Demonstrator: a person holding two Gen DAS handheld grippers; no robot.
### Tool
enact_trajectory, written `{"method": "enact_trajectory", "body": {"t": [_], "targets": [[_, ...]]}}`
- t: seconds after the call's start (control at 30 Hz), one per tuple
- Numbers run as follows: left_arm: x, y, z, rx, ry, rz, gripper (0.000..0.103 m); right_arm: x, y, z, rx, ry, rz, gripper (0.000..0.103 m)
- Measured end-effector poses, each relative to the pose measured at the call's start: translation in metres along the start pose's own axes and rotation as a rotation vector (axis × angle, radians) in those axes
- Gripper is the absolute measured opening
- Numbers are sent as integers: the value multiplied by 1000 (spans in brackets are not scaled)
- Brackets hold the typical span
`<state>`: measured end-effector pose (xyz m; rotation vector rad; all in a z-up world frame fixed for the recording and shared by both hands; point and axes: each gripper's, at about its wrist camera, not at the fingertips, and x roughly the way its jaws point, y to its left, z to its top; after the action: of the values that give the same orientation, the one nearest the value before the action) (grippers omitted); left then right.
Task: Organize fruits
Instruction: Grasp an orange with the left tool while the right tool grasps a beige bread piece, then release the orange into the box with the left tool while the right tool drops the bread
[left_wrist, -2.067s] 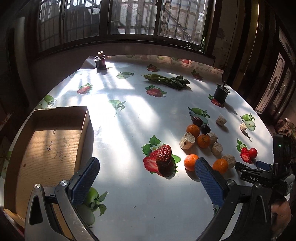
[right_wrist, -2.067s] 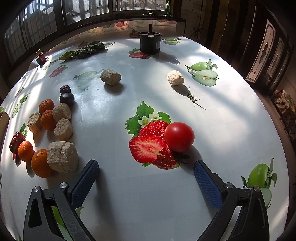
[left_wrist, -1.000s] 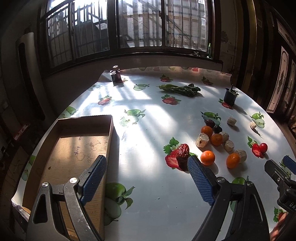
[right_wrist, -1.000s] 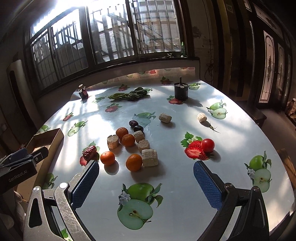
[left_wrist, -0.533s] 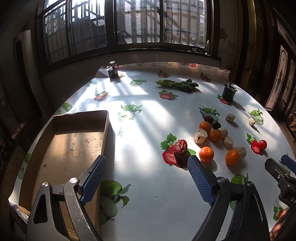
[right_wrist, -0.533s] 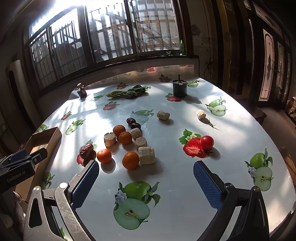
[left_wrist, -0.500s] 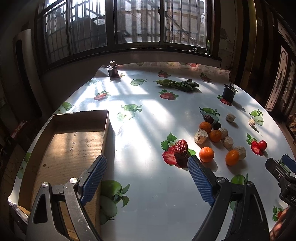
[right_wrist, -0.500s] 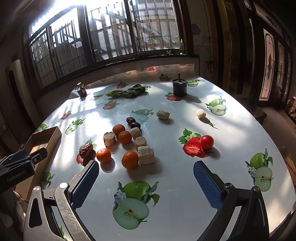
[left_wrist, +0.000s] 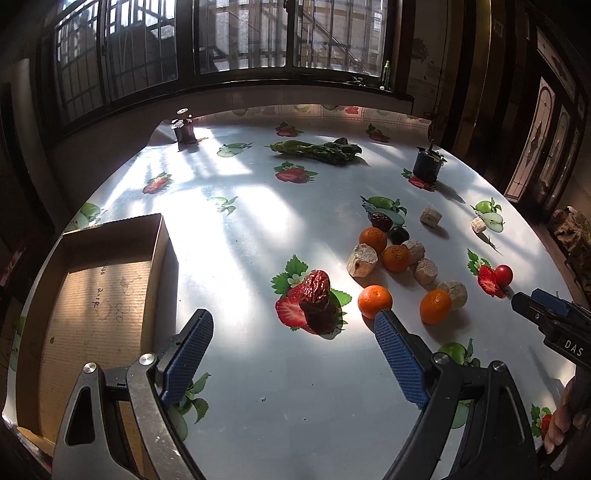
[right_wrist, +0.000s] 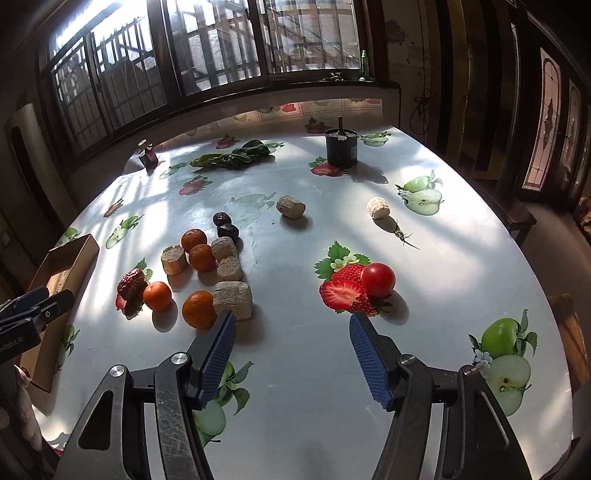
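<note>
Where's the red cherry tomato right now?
In the right wrist view the cherry tomato sits right of centre on the table, on a printed strawberry, ahead of the right tool, apart from the oranges.

Tablecloth (left_wrist: 258, 387) is glossy white with printed red strawberries and green apples all over. Four bright orange tangerines (left_wrist: 375, 301) mid-frame, a wrinkly dark red date (left_wrist: 314, 291), a shiny red tomato (right_wrist: 378, 279) (sitting right on a strawberry print), beige chunks (right_wrist: 233, 294). Box (left_wrist: 92, 314) at left is plain brown cardboard. Gripper pads (left_wrist: 188, 350) are textured blue.
</note>
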<state>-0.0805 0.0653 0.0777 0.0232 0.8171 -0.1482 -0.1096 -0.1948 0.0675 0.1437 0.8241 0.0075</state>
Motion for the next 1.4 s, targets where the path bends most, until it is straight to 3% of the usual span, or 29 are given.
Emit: {"method": "enact_trajectory", "body": {"t": [0.13, 0.2, 0.33, 0.47, 0.6, 0.8, 1.03, 1.1, 1.13, 1.17, 1.23, 1.4], "targets": [[2, -9, 5, 7, 17, -76, 86, 8, -5, 11, 19, 44, 84, 68], [0, -14, 6, 37, 12, -88, 71, 12, -3, 21, 18, 55, 137, 68], [7, -21, 11, 56, 30, -125, 67, 25, -2, 45, 9, 83, 159, 68], [27, -32, 15, 73, 64, -185, 65, 45, -4, 70, -27, 93, 130, 68], [53, -46, 17, 99, 119, -213, 45, 74, -13, 94, -29, 119, 135, 68], [81, -56, 15, 119, 155, -238, 45, 120, -22, 124, -14, 148, 156, 63], [97, -49, 14, 77, 177, -255, 45, 161, -6, 131, -72, 179, 108, 63], [100, -47, 10, 63, 190, -271, 31, 169, -3, 129, -85, 191, 76, 62], [99, -46, 8, 62, 175, -273, 31, 172, -2, 127, -95, 194, 68, 58], [98, -47, 7, 64, 172, -273, 31, 174, -1, 126, -99, 200, 76, 47], [97, -46, 7, 56, 169, -280, 31, 174, 2, 123, -97, 204, 82, 36], [86, -37, 7, 22, 153, -281, 31, 158, 10, 113, -104, 190, 79, 35]]}}
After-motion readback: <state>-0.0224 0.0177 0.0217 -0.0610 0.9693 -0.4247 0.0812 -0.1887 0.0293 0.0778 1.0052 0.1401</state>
